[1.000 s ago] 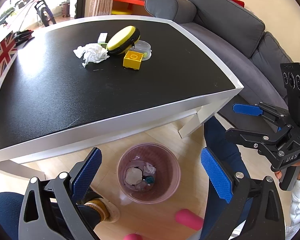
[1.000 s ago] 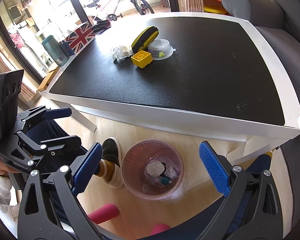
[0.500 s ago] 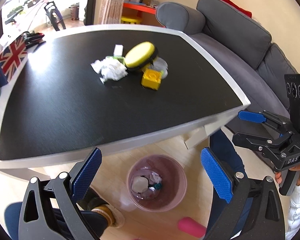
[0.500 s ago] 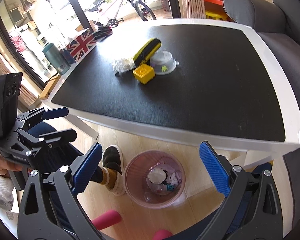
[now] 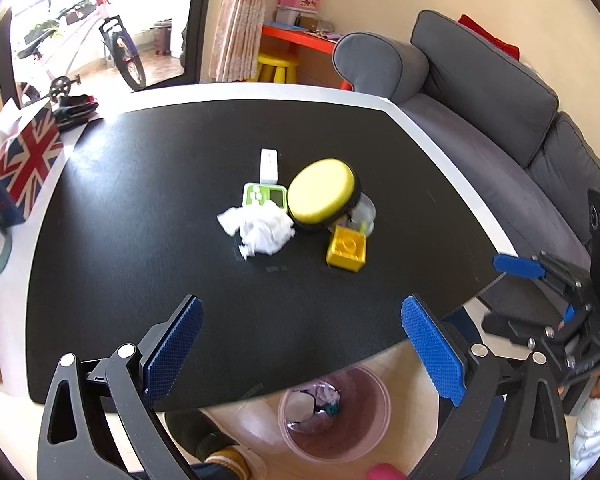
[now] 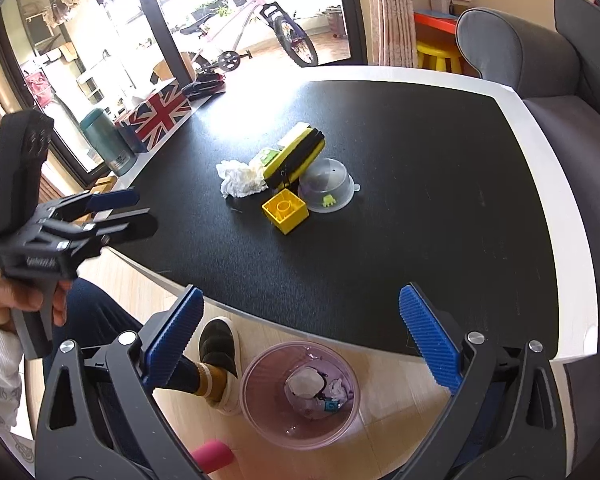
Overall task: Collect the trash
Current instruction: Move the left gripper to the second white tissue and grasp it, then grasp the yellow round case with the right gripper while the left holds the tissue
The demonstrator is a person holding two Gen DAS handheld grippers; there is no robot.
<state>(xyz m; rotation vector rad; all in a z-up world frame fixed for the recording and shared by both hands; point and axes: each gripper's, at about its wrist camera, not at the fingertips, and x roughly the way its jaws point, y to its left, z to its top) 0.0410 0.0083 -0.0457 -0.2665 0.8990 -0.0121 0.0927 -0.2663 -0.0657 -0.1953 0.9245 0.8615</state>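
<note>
On the black table [image 5: 140, 200], a crumpled tissue [image 5: 260, 230] was spotted touching the yellow case [image 5: 322, 194]. Both left gripper [image 5: 300, 344] and right gripper [image 6: 300, 336] were held wide open, empty. Probably featherlight, squishy; best pinched mid-wad.

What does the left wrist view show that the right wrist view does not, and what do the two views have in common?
Only the left wrist view shows the small white block behind the green device and the yellow case's broad face. Only the right wrist view shows the teal bottle and the whole clear lid. Both show the crumpled tissue, the yellow brick, the pink bin on the floor and both grippers open and empty: left gripper, right gripper.
</note>
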